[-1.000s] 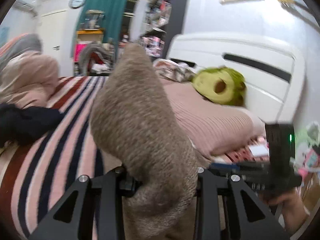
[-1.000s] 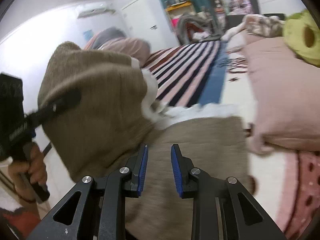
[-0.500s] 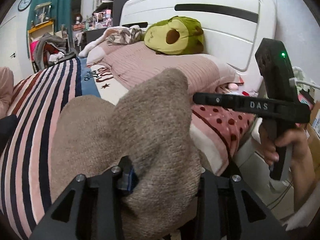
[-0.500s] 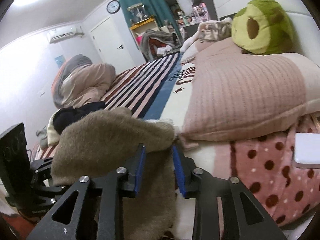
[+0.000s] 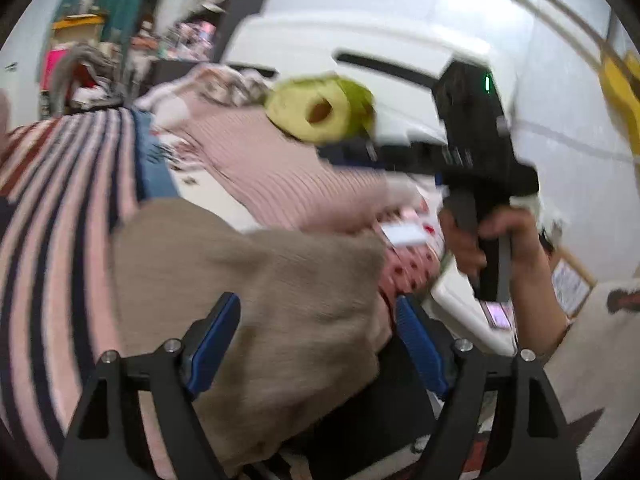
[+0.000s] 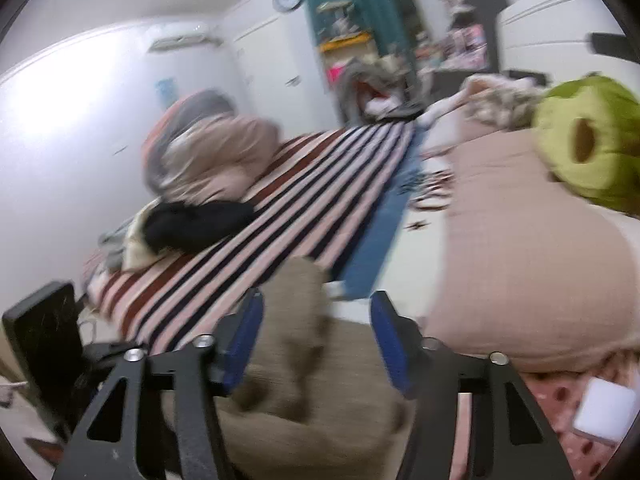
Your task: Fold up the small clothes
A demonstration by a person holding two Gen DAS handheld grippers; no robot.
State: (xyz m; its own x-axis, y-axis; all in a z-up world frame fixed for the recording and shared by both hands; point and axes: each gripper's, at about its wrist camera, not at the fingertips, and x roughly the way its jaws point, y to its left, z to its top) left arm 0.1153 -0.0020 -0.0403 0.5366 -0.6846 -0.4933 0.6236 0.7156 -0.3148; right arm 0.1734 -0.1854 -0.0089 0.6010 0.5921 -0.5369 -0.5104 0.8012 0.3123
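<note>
A fuzzy brown garment (image 5: 256, 292) lies folded on the near edge of the bed; it also shows in the right wrist view (image 6: 304, 364). My left gripper (image 5: 318, 340) is open, its blue-padded fingers spread either side of the cloth without holding it. My right gripper (image 6: 316, 340) is open too, just above the garment's right part. In the left wrist view the right gripper's black body (image 5: 476, 152) is held in a hand at the right.
The striped bedspread (image 6: 280, 216) runs back to a pile of clothes (image 6: 192, 220) and a rolled duvet (image 6: 208, 152). A pink pillow (image 6: 532, 248) and a green avocado plush (image 6: 584, 140) lie at the right. A white box (image 6: 604, 408) sits on the dotted sheet.
Both grippers have opened and let go of the brown garment, which now lies on the bed. Both have drawn back a little.
</note>
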